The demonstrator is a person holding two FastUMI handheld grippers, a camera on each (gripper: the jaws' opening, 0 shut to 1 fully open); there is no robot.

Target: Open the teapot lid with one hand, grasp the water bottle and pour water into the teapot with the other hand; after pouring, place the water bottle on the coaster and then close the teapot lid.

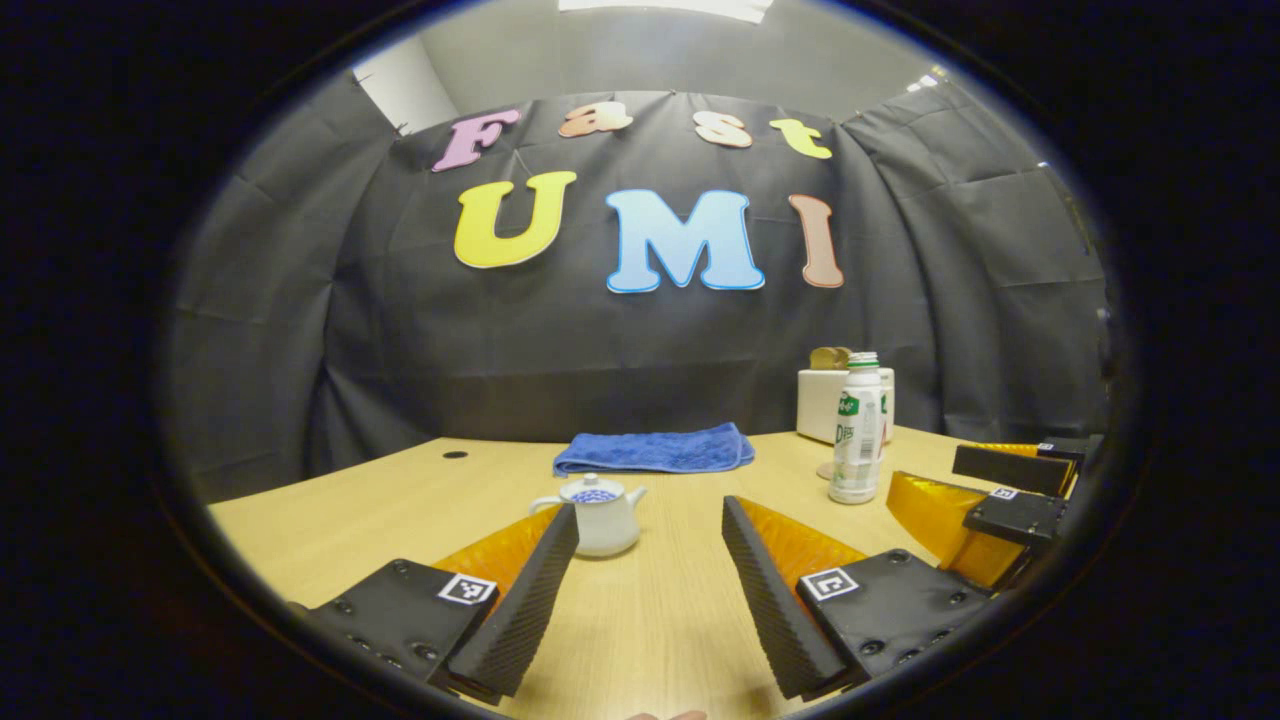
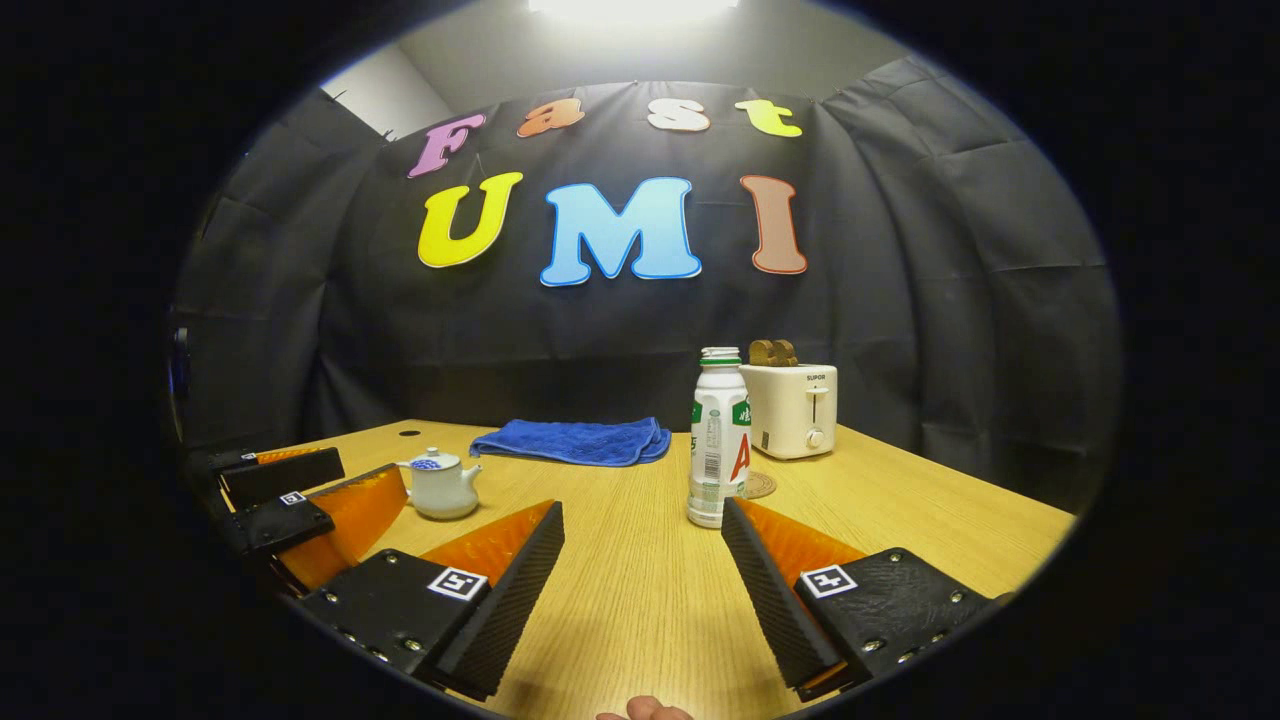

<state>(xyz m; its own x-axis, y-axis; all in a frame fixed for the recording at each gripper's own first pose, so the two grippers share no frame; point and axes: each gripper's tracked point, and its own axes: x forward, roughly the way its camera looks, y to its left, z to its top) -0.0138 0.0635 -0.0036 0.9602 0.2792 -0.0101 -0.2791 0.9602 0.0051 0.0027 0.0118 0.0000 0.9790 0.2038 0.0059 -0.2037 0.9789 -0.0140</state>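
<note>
A small white teapot [image 1: 600, 515] with a blue-patterned lid on it stands on the wooden table [image 1: 650, 620], just ahead of my left gripper [image 1: 650, 520] and a little left of its centre line. That gripper is open and holds nothing. A white water bottle [image 1: 857, 430] with a green label stands upright to the right. In the right gripper view the water bottle [image 2: 717, 438] is just beyond my open right gripper [image 2: 642, 515], near its right finger. A round coaster [image 2: 757, 485] lies behind the bottle. The teapot [image 2: 440, 485] is at the left there.
A folded blue cloth [image 1: 655, 450] lies at the back of the table. A white toaster [image 2: 795, 408] with bread in it stands at the back right, behind the coaster. The other gripper [image 1: 1010, 490] shows at the right edge of the left gripper view.
</note>
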